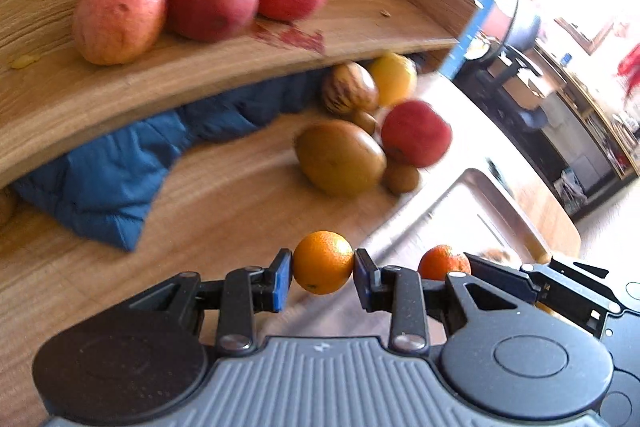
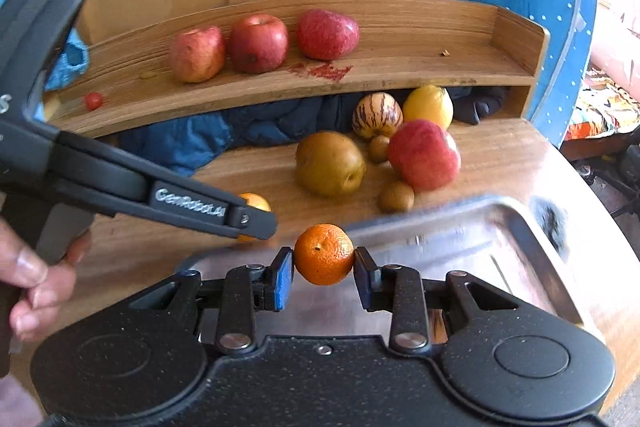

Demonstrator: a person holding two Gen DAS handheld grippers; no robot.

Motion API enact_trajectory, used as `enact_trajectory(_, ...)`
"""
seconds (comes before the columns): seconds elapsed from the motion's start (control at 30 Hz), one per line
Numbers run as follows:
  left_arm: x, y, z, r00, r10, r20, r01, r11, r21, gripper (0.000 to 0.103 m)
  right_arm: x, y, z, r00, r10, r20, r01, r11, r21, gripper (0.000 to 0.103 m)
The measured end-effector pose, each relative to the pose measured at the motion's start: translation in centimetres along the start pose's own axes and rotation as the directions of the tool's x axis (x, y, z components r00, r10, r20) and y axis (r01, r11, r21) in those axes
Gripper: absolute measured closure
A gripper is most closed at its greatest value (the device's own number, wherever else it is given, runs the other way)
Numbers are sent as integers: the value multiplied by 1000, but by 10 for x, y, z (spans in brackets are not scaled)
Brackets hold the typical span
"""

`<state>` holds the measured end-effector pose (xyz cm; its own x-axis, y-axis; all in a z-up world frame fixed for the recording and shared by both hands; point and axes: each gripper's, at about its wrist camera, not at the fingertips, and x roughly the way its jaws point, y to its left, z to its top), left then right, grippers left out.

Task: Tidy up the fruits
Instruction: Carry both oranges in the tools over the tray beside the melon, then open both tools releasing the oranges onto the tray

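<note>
Right gripper (image 2: 324, 267): a small orange mandarin (image 2: 324, 254) is pinched between its two blue-padded fingers (image 2: 283, 279), above the near edge of the metal tray (image 2: 500, 227).
Left gripper (image 1: 323, 273): a small round orange (image 1: 323, 262) is squeezed between its fingers (image 1: 282, 279), held up over the tabletop (image 1: 224, 211).
Left gripper from the other side: in the right wrist view it (image 2: 256, 223) is seen coming in from the left, gripped by a hand (image 2: 36, 279); only a bit of its orange (image 2: 256, 202) is seen behind the finger tip.
Right gripper from the other side: in the left wrist view it (image 1: 460, 263) is seen low on the right with its mandarin (image 1: 442, 261).
Shelf (image 2: 400, 67): three red apples (image 2: 258, 43) are lined up in a row on the wooden shelf (with a red smear (image 2: 324, 70) in front of the last one and a tiny red fruit (image 2: 93, 100) far to the left).
Tabletop pile: a red apple (image 2: 424, 155), a big brown pear (image 2: 330, 163), a striped melon (image 2: 377, 115), a yellow lemon (image 2: 428, 106) and two small kiwis (image 2: 396, 195) are bunched close together below the shelf.
Blue cloth (image 2: 180, 143): it is stuffed under the shelf, left of the pile.
Tray: it is set on the tabletop, just in front of the pile.
</note>
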<state>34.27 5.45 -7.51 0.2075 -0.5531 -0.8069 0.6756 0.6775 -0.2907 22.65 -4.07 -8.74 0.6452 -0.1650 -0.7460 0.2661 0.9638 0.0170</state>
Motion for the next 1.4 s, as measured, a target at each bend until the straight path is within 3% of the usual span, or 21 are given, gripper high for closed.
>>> enact_trajectory(0.27,-1,-37,-24,997,-56,-57,60,995,75,67,-41,-19,-45,999,2,-32,-2,1000,29,69)
enact_trajectory(0.63,8,-84,-53,983,-102,-156,126,980,154,67,-56,-46,-81,990,-108,-85,116,989,96,69)
enact_trajectory(1.17,10,-102,-64,982,-57,-178,83,986,142,66,-55,-55,-85,989,-102,-106,106,994,31,68)
enact_trajectory(1.3,8,-101,-64,985,-44,-169,65,990,123,53,-56,-55,-85,991,-88,-104,90,996,16,66)
enact_trajectory(1.4,3,-99,-65,988,-29,-153,45,993,106,43,-58,-55,-85,992,-80,-100,82,997,10,57)
